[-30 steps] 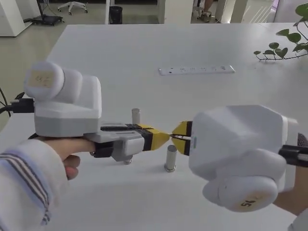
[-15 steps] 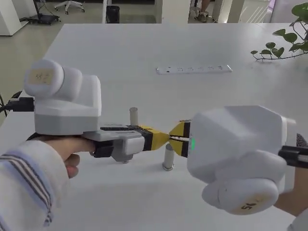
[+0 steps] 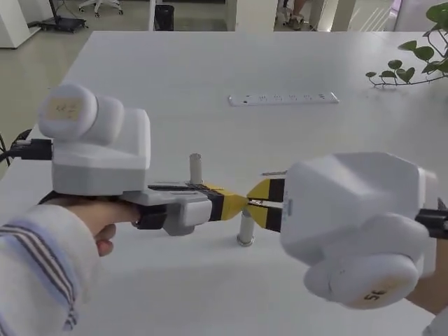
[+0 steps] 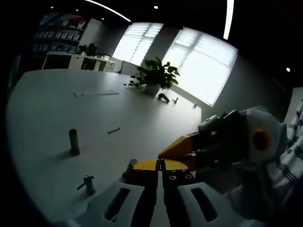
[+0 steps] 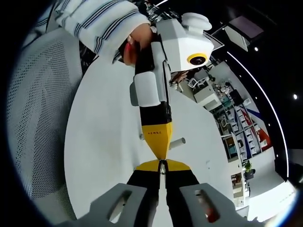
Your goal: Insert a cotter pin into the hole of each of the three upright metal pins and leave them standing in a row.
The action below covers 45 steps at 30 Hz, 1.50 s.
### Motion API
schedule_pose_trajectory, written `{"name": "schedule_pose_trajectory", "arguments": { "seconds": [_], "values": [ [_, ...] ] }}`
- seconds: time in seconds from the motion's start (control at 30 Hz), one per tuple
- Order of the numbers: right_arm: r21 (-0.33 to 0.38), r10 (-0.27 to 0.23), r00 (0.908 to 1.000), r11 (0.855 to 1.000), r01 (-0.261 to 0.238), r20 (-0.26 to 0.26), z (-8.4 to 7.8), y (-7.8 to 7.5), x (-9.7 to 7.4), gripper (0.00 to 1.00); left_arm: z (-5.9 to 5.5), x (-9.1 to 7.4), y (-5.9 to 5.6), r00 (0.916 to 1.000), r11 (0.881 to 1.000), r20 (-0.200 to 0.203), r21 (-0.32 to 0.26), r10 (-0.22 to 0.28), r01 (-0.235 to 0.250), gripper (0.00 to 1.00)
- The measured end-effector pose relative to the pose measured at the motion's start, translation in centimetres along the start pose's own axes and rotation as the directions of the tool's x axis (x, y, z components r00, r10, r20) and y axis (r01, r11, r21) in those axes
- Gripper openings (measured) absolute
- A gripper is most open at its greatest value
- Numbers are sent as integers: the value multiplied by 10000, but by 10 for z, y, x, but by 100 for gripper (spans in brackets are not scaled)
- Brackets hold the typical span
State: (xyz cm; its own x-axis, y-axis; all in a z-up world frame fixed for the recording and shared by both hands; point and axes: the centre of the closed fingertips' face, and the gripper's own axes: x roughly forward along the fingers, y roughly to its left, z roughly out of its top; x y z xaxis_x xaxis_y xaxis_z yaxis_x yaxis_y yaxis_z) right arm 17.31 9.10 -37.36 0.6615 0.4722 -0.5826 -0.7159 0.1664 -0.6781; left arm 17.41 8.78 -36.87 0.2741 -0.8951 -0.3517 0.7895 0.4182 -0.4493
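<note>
White table point(image 3: 315, 63), your two grippers nose to nose above it.
Your right gripper point(image 3: 260, 205) is clamped on a thin cotter pin point(image 5: 162, 166). Your left gripper point(image 3: 238, 203) has its jaws closed, tip touching that pin; can't tell if it grips. Front metal pin point(image 3: 246, 231) stands just below the tips, rear metal pin point(image 3: 196, 168) behind. Spare cotter pin point(image 3: 273, 172) lies nearby.

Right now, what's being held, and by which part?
Thin silver cotter pin, pinched along its shaft by the right gripper; the left gripper meets its tip.
</note>
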Motion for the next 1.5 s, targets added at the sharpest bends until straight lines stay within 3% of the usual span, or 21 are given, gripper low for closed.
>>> {"name": "schedule_pose_trajectory", "arguments": {
  "seconds": [0.1, 0.17, 0.4, 0.5, 0.6, 0.67, 0.87, 0.93, 1.07, 1.1, 1.23, 1.33, 1.43, 1.5],
  "values": [
    [-113, -106, 9999, 9999, 105, -45, -2, -3, 1, 2, 0, 0, 0, 10000, 10000, -24, 16, -42, 42, 0],
    [-10, -163, 9999, 9999, 163, -3, -4, -5, 2, 6, -2, 1, -1, 9999, 9992, -85, -397, -56, 52, 0],
    [809, -95, 9998, 9967, 82, 151, -13, -7, 3, 14, -4, 1, 1, 10000, 9999, -55, 110, 48, -47, 0],
    [1041, 112, 9999, 9945, -115, 35, -20, -6, 3, 11, -3, 1, 1, 9999, 9993, -14, 369, 106, -106, 0],
    [1309, 15, 9996, 9914, 20, -267, -28, -9, 4, 21, -1, 1, 1, 9998, 9985, 136, 529, 129, -137, 0],
    [1569, 141, 9999, 9875, -124, -99, -29, -9, 4, 25, 1, 0, -1, 9997, 9976, 230, 688, 97, -113, 0],
    [2920, 606, 9977, 9541, -664, 289, -34, -10, 2, 31, 6, -4, -5, 9992, 9876, 405, 1565, 17, -80, 0],
    [3173, 929, 9943, 9425, -1050, 530, -33, -8, 0, 32, 8, -5, -7, 9987, 9707, 512, 2401, -46, -78, 0],
    [3622, 1476, 9813, 9140, -1830, 1232, -27, -4, -2, 38, 7, -6, -12, 9988, 9479, 452, 3187, -184, 31, 0],
    [3836, 1650, 9763, 9000, -2071, 1398, -26, -2, -3, 38, 7, -7, -13, 9988, 9404, 440, 3402, -224, 62, 0],
    [4168, 2004, 9617, 8703, -2624, 1871, -22, 0, -7, 34, 8, -9, -17, 9979, 9032, 525, 4291, -379, 117, 0],
    [4487, 2218, 9543, 8451, -2906, 2004, -26, 2, -5, 33, 8, -9, -18, 9978, 9053, 504, 4245, -424, 170, 0],
    [4632, 2364, 9463, 8284, -3149, 2206, -23, 3, -6, 31, 9, -10, -18, 9975, 8905, 533, 4546, -463, 171, 0],
    [4733, 2518, 9359, 8114, -3429, 2463, -22, 4, -6, 29, 10, -11, -20, 9970, 8799, 545, 4746, -545, 221, 0]
  ]
}}
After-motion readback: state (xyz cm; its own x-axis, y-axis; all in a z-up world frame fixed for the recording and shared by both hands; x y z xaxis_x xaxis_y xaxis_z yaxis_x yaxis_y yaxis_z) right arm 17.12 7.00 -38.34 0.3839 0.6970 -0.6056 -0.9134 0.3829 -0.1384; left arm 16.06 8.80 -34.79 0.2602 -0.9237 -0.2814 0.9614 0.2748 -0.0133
